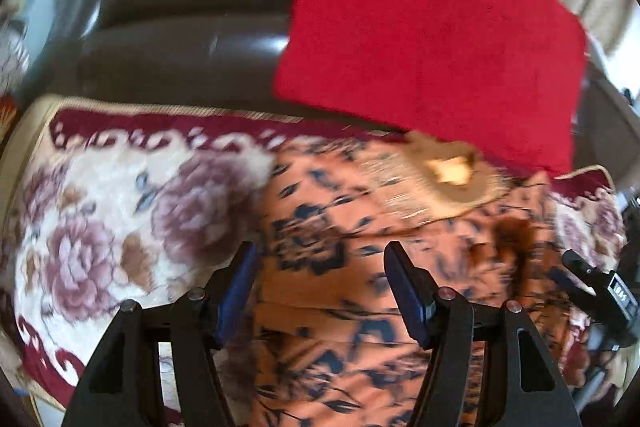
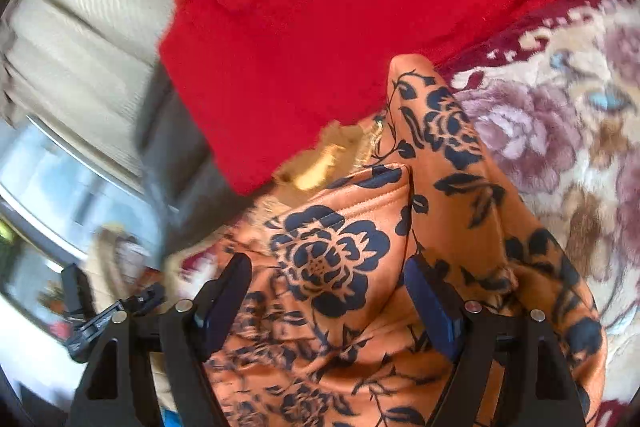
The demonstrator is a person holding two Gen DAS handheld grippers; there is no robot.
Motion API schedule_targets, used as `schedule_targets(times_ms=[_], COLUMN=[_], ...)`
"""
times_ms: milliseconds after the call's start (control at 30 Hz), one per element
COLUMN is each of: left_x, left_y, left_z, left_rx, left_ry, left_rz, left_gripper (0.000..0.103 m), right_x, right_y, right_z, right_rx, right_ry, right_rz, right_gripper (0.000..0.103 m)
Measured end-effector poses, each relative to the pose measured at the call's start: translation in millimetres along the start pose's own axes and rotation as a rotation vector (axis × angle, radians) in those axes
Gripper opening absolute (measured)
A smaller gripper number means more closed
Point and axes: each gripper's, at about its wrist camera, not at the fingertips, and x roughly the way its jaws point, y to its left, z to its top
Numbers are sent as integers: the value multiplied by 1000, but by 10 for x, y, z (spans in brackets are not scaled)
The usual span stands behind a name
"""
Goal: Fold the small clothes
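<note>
orange floral garment (image 2: 344,267) is what we are folding; it lies on the flowered rug (image 1: 100,227), with its far end against a folded red cloth (image 1: 432,39) and a frayed tan patch (image 1: 448,171) showing where the two meet. our left claw (image 1: 320,291) hangs over the garment with its jaws apart and nothing between the pads. our right claw (image 2: 328,291) is also spread wide above the big navy flower, gripping nothing. in the right view one flap stands up in a ridge and a seamed edge is doubled over, so we judge the fold half made at best. the risks we see: the satin-looking fabric may slide and let the raised flap spring open; a claw closing on the bunched part could pinch two layers and drag the whole piece askew; a reach toward the far edge might catch the red cloth too. both views are blurred, so edges are hard to place.
</note>
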Motion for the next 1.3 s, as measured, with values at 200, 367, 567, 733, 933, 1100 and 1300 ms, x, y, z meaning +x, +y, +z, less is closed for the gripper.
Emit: schedule_targets(times_ms=[200,367,567,733,933,1100,1300], left_x=[466,457,157,17,423,412,232], left_y=[-1,140,28,-180,-163,-42,162], left_z=[-242,-409,-411,-365,-468,-572,-689], left_rx=[25,20,52,88,49,-2,-9], left_ry=[105,106,19,-39,91,76,51], left_rz=[90,69,43,38,79,37,17], left_gripper=[66,68,68,68,68,69,69], right_x=[446,182,-134,-102,59,645,513], right_y=[251,-89,81,621,1185,985,408], right_z=[-42,-70,-82,-44,-120,53,-43], right_rx=[-64,-29,-87,-207,-433,-277,-205], right_ry=[76,17,-38,-78,-141,94,143], right_rz=[-257,-318,-178,-166,34,67,-150], right_gripper=[75,27,28,88,82,53,34])
